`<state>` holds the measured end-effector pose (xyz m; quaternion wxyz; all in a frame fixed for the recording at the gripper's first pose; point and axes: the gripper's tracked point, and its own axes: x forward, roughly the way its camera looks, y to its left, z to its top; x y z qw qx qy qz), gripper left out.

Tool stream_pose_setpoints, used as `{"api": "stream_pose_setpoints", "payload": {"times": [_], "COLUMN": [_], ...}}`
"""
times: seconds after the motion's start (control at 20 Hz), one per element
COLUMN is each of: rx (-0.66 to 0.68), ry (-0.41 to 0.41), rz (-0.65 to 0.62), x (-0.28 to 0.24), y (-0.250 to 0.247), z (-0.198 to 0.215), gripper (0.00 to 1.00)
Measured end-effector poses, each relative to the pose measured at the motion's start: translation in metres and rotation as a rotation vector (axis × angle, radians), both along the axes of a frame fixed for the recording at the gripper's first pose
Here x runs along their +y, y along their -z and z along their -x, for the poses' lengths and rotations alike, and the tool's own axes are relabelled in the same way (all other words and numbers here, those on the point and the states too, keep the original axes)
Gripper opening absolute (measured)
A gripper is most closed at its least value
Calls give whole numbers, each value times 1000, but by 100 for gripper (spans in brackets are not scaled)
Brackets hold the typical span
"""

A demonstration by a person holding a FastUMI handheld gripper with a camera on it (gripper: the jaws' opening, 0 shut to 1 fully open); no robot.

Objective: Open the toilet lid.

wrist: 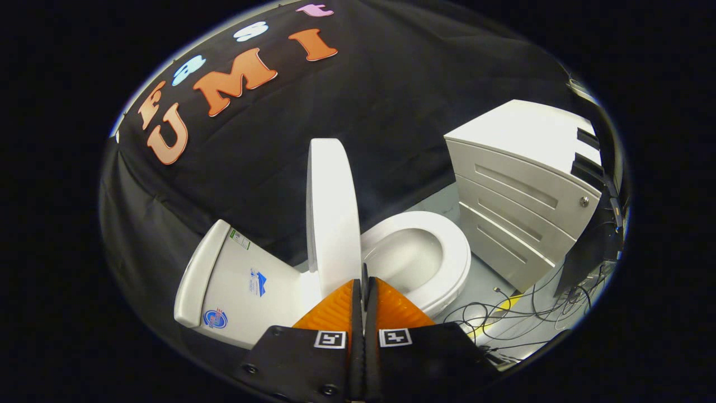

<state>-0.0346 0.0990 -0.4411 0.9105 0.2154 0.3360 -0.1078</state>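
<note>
Lid (333, 215) stood raised on edge between tank (235, 282) and open bowl (422, 257), just ahead of gripper (364, 282) — jaws clenched together, empty, probably nudging it up rather than gripping.

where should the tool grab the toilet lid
Grip the toilet lid by its thin free rim nearest the tool, coming from the bowl side. The lid stands on edge, so its rim fits between the fingers, which are closed together now.

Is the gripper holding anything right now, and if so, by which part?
Nothing visibly held: the gripper fingers are closed together, tips by the raised toilet lid's lower edge, with nothing seen between them.
</note>
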Motion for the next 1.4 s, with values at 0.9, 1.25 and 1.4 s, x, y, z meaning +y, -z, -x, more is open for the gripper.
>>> {"api": "stream_pose_setpoints", "payload": {"times": [0.9, 1.25, 1.4], "rx": [-67, -86, -91], "ry": [-227, -304, -318], "rz": [188, 269, 270], "x": [111, 147, 161], "y": [-42, -46, -47], "z": [-2, 0, 2], "gripper": [8, 8, 8]}}
